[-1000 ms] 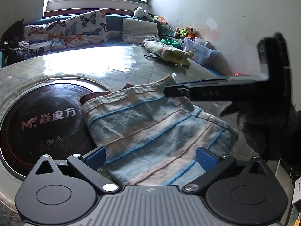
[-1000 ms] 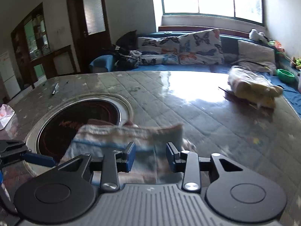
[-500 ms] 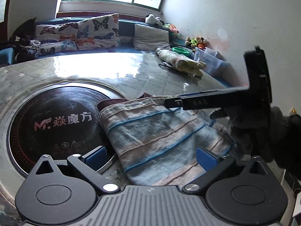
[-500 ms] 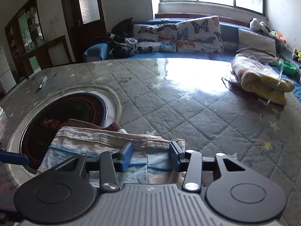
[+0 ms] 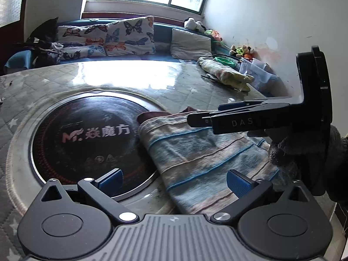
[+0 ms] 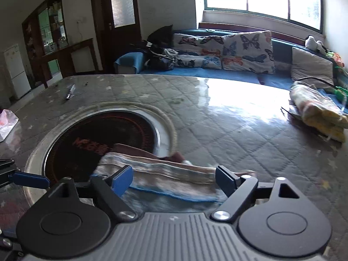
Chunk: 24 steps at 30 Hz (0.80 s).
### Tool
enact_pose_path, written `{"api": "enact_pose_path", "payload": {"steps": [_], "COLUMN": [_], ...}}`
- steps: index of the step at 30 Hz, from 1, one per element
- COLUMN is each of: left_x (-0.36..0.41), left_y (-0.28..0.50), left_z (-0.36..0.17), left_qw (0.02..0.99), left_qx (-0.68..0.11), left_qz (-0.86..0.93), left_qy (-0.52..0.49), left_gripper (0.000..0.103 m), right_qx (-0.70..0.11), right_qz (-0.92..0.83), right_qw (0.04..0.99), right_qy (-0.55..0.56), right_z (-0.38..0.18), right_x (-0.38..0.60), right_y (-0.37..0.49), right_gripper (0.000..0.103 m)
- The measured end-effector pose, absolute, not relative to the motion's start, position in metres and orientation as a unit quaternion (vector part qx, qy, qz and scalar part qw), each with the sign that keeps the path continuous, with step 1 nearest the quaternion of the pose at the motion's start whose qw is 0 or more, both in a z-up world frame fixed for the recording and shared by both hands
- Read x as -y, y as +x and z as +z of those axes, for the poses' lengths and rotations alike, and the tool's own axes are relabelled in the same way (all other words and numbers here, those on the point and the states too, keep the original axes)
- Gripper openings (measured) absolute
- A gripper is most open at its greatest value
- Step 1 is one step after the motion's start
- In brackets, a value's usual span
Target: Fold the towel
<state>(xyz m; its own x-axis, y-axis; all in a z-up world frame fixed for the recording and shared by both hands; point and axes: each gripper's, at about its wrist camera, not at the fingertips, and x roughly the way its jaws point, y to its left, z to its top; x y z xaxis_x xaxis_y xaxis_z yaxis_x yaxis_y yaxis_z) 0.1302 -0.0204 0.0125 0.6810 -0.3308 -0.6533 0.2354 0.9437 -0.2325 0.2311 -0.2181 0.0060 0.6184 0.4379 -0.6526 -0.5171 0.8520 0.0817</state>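
Observation:
A folded towel (image 5: 195, 152) with blue and beige stripes lies flat on the quilted table, its left edge over the rim of the round black cooktop. A reddish-brown layer peeks out at its far side. My left gripper (image 5: 174, 181) is open wide just above the towel's near edge, holding nothing. My right gripper (image 6: 174, 179) is also open, and the towel (image 6: 169, 178) lies loose below its blue pads. In the left wrist view the right gripper (image 5: 204, 113) reaches in from the right over the towel's far corner, held by a gloved hand (image 5: 304, 150).
The black cooktop (image 5: 87, 134) is sunk into the table left of the towel. A rolled yellowish bundle (image 6: 317, 111) lies at the far right edge, and a pen (image 6: 70, 93) at the far left. A bench with butterfly cushions (image 6: 245, 50) runs behind.
The right gripper's jaws have spread apart and let go of the towel's edge, which now lies flat. The left gripper has stayed open and shifted left, with more of the cooktop in its view.

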Motion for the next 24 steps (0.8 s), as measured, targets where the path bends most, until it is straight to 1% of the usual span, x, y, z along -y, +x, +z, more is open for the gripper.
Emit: {"api": "enact_pose_path", "payload": {"steps": [8, 12, 14, 15, 20, 24], "left_x": [0.009, 0.009, 0.008, 0.008, 0.013, 0.020], "left_y": [0.128, 0.128, 0.127, 0.126, 0.122, 0.117], "left_z": [0.004, 0.005, 0.007, 0.007, 0.005, 0.003], "left_qw": [0.909, 0.910, 0.912, 0.913, 0.915, 0.914], "left_qx": [-0.385, -0.384, -0.380, -0.378, -0.379, -0.380], "left_qz": [-0.145, -0.142, -0.139, -0.136, -0.126, -0.133], "left_qy": [-0.075, -0.069, -0.071, -0.070, -0.053, -0.042], "left_gripper": [0.103, 0.103, 0.103, 0.103, 0.103, 0.103], "right_qx": [-0.370, -0.364, -0.354, -0.348, -0.324, -0.313], "right_qz": [0.256, 0.258, 0.261, 0.263, 0.269, 0.272], "right_qw": [0.891, 0.893, 0.896, 0.899, 0.906, 0.908], "right_qy": [-0.067, -0.064, -0.055, -0.050, -0.050, -0.062], "right_z": [-0.012, -0.004, 0.004, 0.010, 0.025, 0.026], "right_x": [0.201, 0.203, 0.210, 0.215, 0.242, 0.262], "right_y": [0.241, 0.238, 0.233, 0.228, 0.191, 0.157], "right_gripper": [0.087, 0.087, 0.090, 0.095, 0.095, 0.095]}}
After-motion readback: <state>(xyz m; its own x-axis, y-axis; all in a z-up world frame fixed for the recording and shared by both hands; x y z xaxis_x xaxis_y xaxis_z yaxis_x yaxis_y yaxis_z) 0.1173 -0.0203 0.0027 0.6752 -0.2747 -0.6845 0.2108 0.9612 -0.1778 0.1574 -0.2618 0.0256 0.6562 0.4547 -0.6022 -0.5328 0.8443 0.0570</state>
